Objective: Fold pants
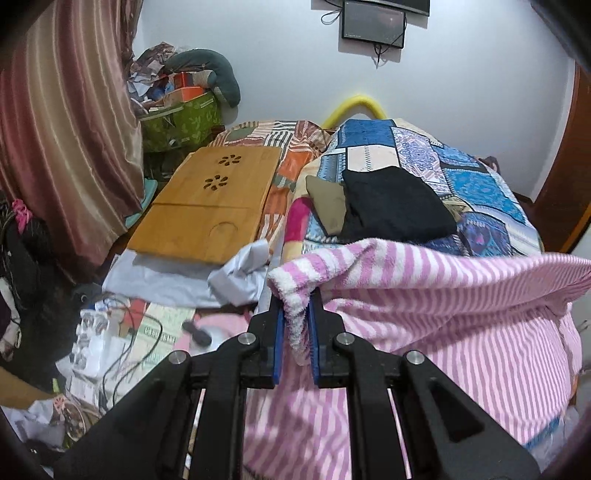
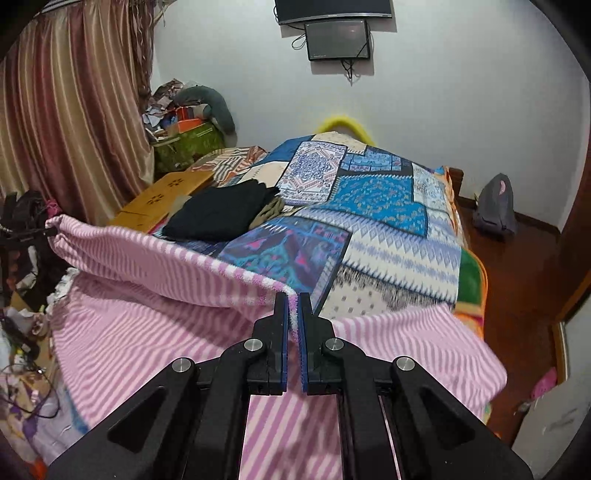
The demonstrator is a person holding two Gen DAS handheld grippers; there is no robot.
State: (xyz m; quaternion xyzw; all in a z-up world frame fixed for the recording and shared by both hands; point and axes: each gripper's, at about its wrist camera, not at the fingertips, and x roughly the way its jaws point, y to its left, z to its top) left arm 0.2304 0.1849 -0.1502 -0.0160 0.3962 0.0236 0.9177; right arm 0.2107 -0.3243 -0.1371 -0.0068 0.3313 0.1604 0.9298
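two wrist views look over a bed covered by a patchwork blanket of blue, white and orange panels, set against a pale wall where a small dark screen hangs with its cables dangling. a striped brown curtain falls on the left, and beside it a green bag is heaped with clutter. a wooden lap tray with flower-shaped cutouts lies on the left part of the bed, over a pale grey cloth. a folded black garment rests on the blanket, partly over an olive one. the floor to the left is strewn with wires and papers; on the right a grey backpack leans by the wall on the wood floor.

the pink and white striped pants are lifted at the near end of the bed, their top edge stretched between the two tools and the rest hanging below. the left gripper is clamped on a fuzzy corner of that edge, fabric bunched between its blue pads. the right gripper is pinched on the edge at its other end, only a thin fold showing between its nearly closed jaws
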